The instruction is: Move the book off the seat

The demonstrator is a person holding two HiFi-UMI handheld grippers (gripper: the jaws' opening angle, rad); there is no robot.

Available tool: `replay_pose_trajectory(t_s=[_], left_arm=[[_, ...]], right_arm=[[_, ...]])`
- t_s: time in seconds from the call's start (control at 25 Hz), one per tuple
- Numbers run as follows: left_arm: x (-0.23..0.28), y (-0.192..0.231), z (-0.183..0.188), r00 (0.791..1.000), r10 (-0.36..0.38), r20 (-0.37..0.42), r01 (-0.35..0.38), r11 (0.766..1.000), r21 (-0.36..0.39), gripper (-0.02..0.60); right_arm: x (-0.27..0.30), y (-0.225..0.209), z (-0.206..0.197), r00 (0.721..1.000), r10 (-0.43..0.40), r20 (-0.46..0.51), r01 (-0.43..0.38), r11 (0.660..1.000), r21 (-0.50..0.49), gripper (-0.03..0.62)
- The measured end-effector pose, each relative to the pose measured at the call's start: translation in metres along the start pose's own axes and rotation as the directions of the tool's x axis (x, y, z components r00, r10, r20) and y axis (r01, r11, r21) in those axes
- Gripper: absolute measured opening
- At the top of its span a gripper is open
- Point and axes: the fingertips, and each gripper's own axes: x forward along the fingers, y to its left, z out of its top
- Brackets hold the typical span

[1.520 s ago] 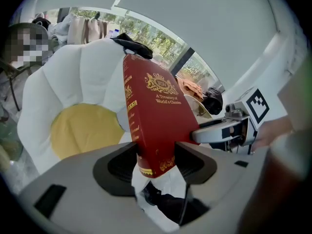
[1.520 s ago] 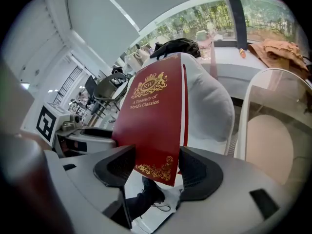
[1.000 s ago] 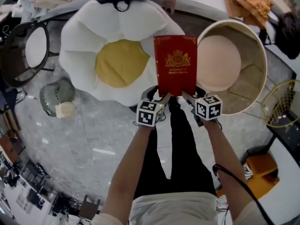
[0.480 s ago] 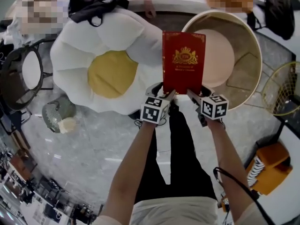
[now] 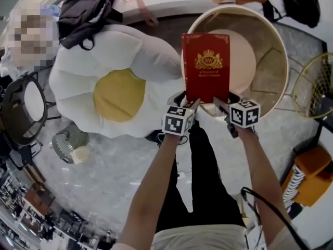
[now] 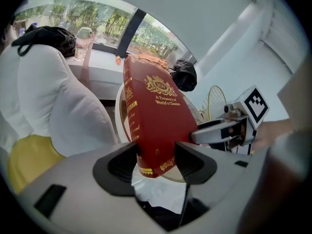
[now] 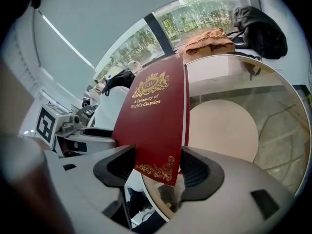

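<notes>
A red hardcover book (image 5: 206, 66) with gold print hangs in the air, held by its near edge. My left gripper (image 5: 191, 105) is shut on its near left corner and my right gripper (image 5: 217, 102) on its near right corner. In the left gripper view the book (image 6: 153, 116) stands tilted between the jaws, spine side toward the camera. In the right gripper view the book (image 7: 155, 118) has its front cover facing me. It hovers over the rim of the round beige tub chair (image 5: 273, 46), beside the white egg-shaped cushion seat (image 5: 88, 61) with a yellow centre.
A black bag (image 5: 83, 9) rests on the cushion seat's far edge. A round black side table (image 5: 23, 108) stands at left, a wire basket (image 5: 317, 87) at right, an orange stool (image 5: 312, 173) lower right. The person's legs (image 5: 203, 181) are below the grippers.
Both grippers have carried the book to the right, away from the egg cushion and over the tub chair. The grip on it is unchanged.
</notes>
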Motion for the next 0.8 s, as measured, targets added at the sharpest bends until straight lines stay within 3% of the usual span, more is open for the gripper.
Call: replay_pose_trajectory(t_s=[0.36, 0.8], left_arm=[[0.028, 0.001, -0.006, 0.999, -0.028, -0.029, 0.026, 0.998, -0.058, 0.244], [0.032, 0.004, -0.013, 0.996, -0.005, -0.087, 0.0, 0.999, -0.053, 0.245]], right_arm=[[0.011, -0.027, -0.007, 1.0, 0.013, -0.007, -0.012, 0.998, 0.063, 0.291], [0.01, -0.043, -0.006, 1.0, -0.011, -0.029, 0.011, 1.0, 0.018, 0.291]])
